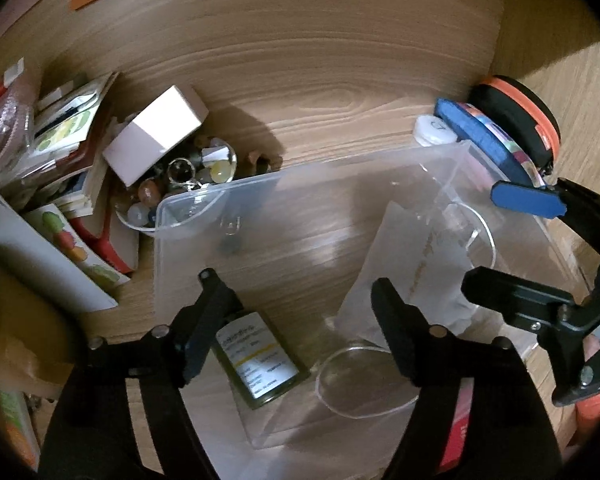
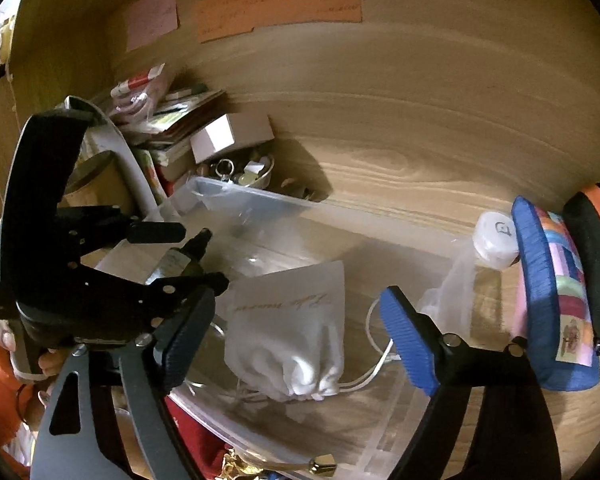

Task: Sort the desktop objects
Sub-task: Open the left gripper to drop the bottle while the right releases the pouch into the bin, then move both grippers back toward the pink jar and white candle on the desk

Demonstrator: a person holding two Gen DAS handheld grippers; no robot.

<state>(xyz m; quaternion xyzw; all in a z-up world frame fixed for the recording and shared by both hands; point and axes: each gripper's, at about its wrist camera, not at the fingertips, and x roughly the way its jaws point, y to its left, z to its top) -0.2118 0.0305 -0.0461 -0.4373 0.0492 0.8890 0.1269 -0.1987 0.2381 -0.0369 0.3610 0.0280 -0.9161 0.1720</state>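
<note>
A clear plastic bin (image 1: 300, 168) (image 2: 384, 440) sits on the wooden desk. Inside it lie a dark green bottle (image 1: 260, 364) (image 2: 172, 260) with a white label and a white drawstring pouch (image 1: 412, 272) (image 2: 292, 332). My left gripper (image 1: 294, 284) (image 2: 204, 258) hangs open over the bin. The bottle lies beside its left finger with nothing pressing on it. My right gripper (image 2: 300, 296) (image 1: 482, 238) stands open above the pouch, its blue pads (image 2: 408, 340) wide on either side and clear of the cloth.
Behind the bin's left corner are a clear bowl of trinkets (image 1: 188, 184), a white box (image 1: 156, 136) and stacked books (image 1: 80, 160). A blue patterned pouch (image 2: 556, 300), an orange-and-black case (image 2: 592, 256) and a white round tub (image 2: 496, 240) stand at the right. Paper notes (image 2: 280, 0) hang on the back wall.
</note>
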